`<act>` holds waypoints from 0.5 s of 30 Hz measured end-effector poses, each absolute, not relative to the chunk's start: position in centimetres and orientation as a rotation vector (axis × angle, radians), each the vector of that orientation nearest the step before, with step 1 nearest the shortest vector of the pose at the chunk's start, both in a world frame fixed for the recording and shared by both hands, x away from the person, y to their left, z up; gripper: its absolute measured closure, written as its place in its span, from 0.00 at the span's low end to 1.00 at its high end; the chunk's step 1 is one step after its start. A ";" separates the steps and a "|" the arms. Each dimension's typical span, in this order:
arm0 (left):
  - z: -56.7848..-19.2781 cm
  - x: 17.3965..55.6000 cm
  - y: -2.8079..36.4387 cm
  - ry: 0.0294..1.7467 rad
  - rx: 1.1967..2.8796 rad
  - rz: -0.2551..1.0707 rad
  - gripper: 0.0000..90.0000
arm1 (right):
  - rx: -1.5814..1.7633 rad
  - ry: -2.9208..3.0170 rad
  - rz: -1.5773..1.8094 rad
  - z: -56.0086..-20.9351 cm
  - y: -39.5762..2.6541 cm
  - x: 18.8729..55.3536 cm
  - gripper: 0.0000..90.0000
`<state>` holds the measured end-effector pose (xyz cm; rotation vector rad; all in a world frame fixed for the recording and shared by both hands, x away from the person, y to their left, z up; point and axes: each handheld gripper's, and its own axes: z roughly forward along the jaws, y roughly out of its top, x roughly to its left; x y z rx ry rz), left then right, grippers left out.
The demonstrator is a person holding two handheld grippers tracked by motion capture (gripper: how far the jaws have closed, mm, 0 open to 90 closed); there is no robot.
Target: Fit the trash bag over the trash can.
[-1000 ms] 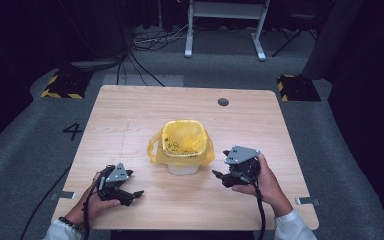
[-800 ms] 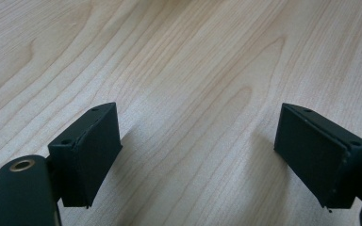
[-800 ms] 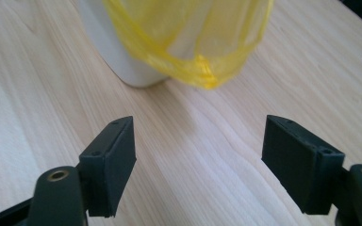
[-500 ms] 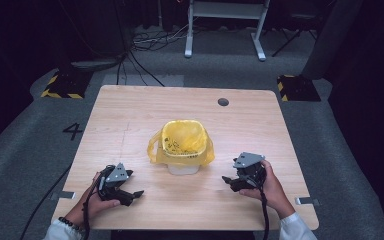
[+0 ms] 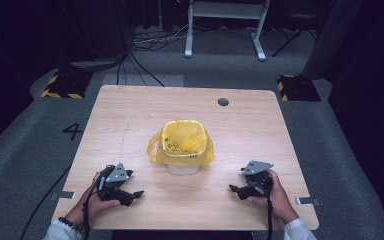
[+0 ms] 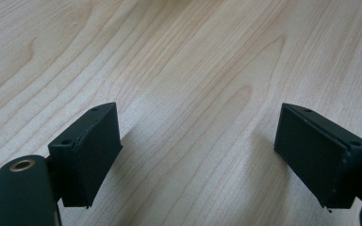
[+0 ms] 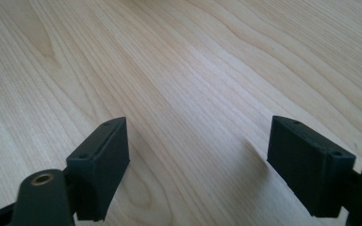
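Both grippers, left [image 5: 130,192] and right [image 5: 237,189], rest wide and empty on the table [image 5: 130,125], and the right one's jaws have just been opening; the small bin [image 5: 183,167] looks light, its yellow bag [image 5: 182,142] thin and slippery, best pinched at the loose rim.

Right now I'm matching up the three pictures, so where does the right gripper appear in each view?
High view: the right gripper sits at lower right, in the person's hand, right of the yellow-bagged bin.
Right gripper view: its own two black fingers rise from the bottom, wide apart, nothing between them.
Left gripper view: not in it.
Shared landmark: the light wood table, whose grain runs through all three.
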<state>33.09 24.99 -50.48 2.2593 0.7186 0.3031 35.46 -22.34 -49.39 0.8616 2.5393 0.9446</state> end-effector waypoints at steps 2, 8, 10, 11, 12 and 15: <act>-50.5 33.1 25.0 0.718 2.259 0.303 0.17 | 0.892 2.525 0.970 -49.6 -23.0 35.3 0.23; -50.5 33.1 25.0 0.719 2.259 0.303 0.17 | 0.982 2.437 1.075 -50.4 -25.0 34.5 0.21; -50.5 33.1 25.0 0.719 2.259 0.303 0.17 | 1.015 2.407 1.073 -50.5 -25.6 34.1 0.21; -50.5 33.1 25.0 0.719 2.259 0.303 0.17 | 1.053 2.381 1.061 -50.5 -26.2 33.8 0.21; -50.5 33.1 25.0 0.719 2.259 0.303 0.17 | 1.053 2.381 1.061 -50.5 -26.2 33.8 0.21; -50.5 33.1 25.0 0.719 2.259 0.303 0.17 | 1.082 2.357 1.049 -50.5 -27.0 33.6 0.21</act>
